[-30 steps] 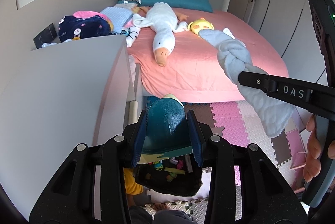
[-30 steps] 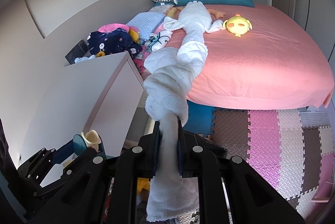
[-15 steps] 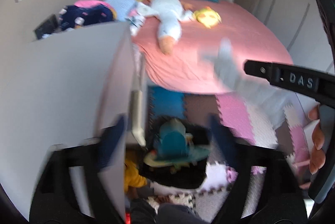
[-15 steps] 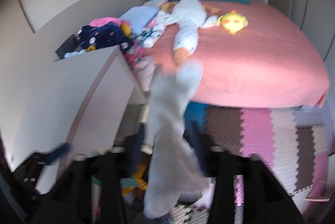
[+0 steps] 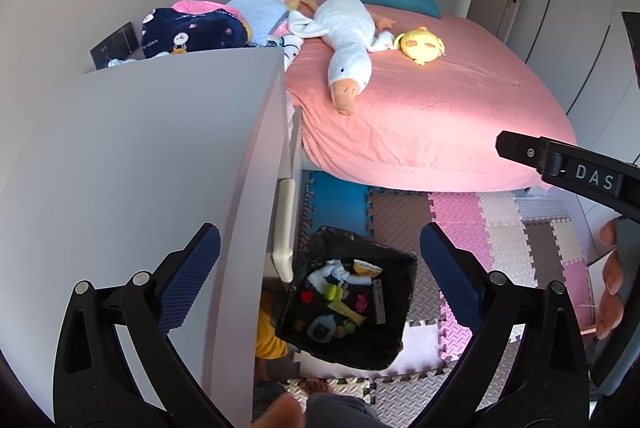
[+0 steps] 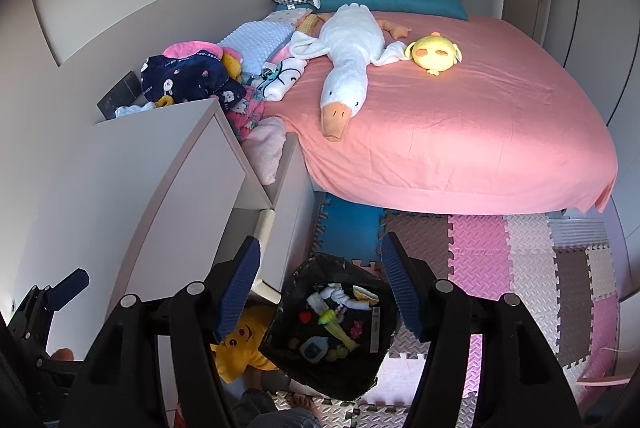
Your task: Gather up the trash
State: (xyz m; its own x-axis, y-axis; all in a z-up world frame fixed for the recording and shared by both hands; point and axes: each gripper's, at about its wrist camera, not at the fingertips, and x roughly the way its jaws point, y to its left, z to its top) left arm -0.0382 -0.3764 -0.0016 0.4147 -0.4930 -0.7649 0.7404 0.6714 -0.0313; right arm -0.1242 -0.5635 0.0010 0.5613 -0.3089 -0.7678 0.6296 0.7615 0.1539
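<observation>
A black trash bin [image 5: 406, 282] [image 6: 298, 362] stands on the foam floor mat below both grippers, holding several small items, among them a white cloth [image 5: 334, 274] [image 6: 334, 294] and a teal-and-grey object [image 5: 320, 328] [image 6: 314, 348]. My left gripper [image 5: 320, 268] is open and empty above the bin. My right gripper [image 6: 320, 280] is open and empty above the bin; its side also shows at the right of the left wrist view [image 5: 560, 163].
A white cabinet [image 5: 140, 187] [image 6: 160, 187] stands left of the bin. A pink bed [image 5: 432, 99] [image 6: 440, 107] with a goose plush [image 5: 348, 47] [image 6: 344, 59] and a yellow plush [image 5: 420, 45] lies beyond. A yellow toy [image 6: 240, 348] lies beside the bin.
Both grippers opened. The teal object fell from the left gripper and the white cloth from the right gripper; both now lie in the bin.
</observation>
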